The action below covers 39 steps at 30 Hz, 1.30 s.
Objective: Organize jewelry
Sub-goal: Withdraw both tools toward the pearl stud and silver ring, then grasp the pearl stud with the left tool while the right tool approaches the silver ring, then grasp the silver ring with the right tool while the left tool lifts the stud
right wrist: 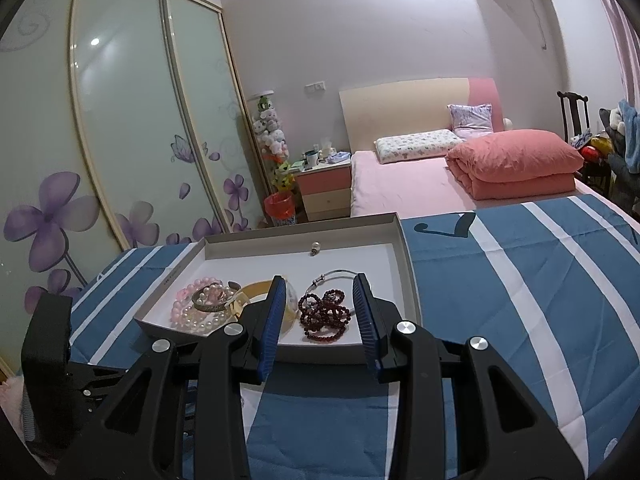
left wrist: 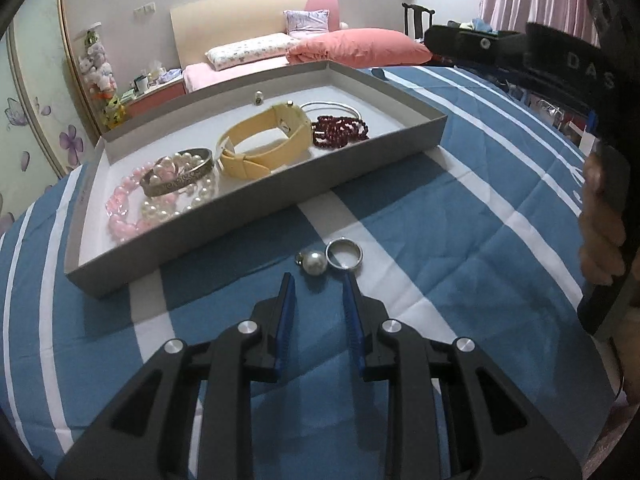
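- Grey tray [left wrist: 400,142], shallow, white inside, lies on the striped bedspread.
- Pink bead bracelet [left wrist: 120,212], pearl strands [left wrist: 176,200] and an engraved metal bangle [left wrist: 180,178] overlap at its left end.
- Yellow watch [left wrist: 264,146] stands on edge, mid-tray.
- Dark red bead string [left wrist: 340,130] lies in a heap on a thin silver bangle [left wrist: 332,106].
- Small charm [left wrist: 259,98] sits near the far wall.
- Pearl earring [left wrist: 314,263] and silver ring [left wrist: 344,255] lie side by side on the bedspread, outside the tray.

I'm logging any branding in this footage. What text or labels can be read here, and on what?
"DAS": pale letters on the black band at the left wrist view's upper right edge; anything before them is cut off or blurred.
Grey print on the tray rim: too small to read.
The jewelry shows no readable text.
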{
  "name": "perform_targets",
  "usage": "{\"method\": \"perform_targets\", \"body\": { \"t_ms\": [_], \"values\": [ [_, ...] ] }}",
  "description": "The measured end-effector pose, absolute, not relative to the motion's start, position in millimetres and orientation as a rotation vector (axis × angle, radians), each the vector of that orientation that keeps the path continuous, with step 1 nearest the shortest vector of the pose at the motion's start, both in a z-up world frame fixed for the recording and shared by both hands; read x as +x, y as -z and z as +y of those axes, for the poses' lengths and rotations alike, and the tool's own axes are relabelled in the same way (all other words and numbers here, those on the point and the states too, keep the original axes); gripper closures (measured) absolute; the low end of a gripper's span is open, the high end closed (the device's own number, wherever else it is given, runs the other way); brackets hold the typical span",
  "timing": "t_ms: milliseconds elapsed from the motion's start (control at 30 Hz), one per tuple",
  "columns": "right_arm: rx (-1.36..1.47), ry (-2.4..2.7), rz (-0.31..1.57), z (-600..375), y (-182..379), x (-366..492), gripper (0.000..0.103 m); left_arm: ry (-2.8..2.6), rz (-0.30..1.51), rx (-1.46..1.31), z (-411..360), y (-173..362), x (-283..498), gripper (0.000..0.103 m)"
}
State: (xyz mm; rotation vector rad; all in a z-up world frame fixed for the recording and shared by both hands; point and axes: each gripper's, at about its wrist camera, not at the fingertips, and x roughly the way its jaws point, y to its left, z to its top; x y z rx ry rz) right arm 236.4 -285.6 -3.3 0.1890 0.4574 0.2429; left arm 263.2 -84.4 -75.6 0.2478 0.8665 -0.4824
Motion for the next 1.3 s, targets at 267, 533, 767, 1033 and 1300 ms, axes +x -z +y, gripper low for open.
{"method": "perform_targets", "body": {
  "t_ms": [267, 533, 767, 1033, 1300],
  "values": [
    [0.193, -0.244, 0.463, -287.8, 5.5, 237.2, 0.067, 0.442, 0.870, 0.240, -88.8, 77.0, 277.8, 0.077],
    [0.193, -0.240, 0.478, -286.7, 9.5, 238.9, 0.067, 0.443, 0.868, 0.248, -94.7, 76.6, 285.2, 0.087],
    [0.173, -0.267, 0.498, -279.9, 9.0, 235.1, 0.067, 0.339, 0.876, 0.201, -60.0, 74.3, 286.2, 0.088],
    [0.062, -0.394, 0.668, -244.3, 27.5, 233.1, 0.067, 0.171, 0.887, 0.138, 9.7, 70.6, 280.0, 0.088],
    [-0.071, -0.419, 0.837, -203.2, 52.7, 241.7, 0.067, 0.140, 0.889, 0.094, 36.3, 66.9, 275.6, 0.088]
  ]
}}
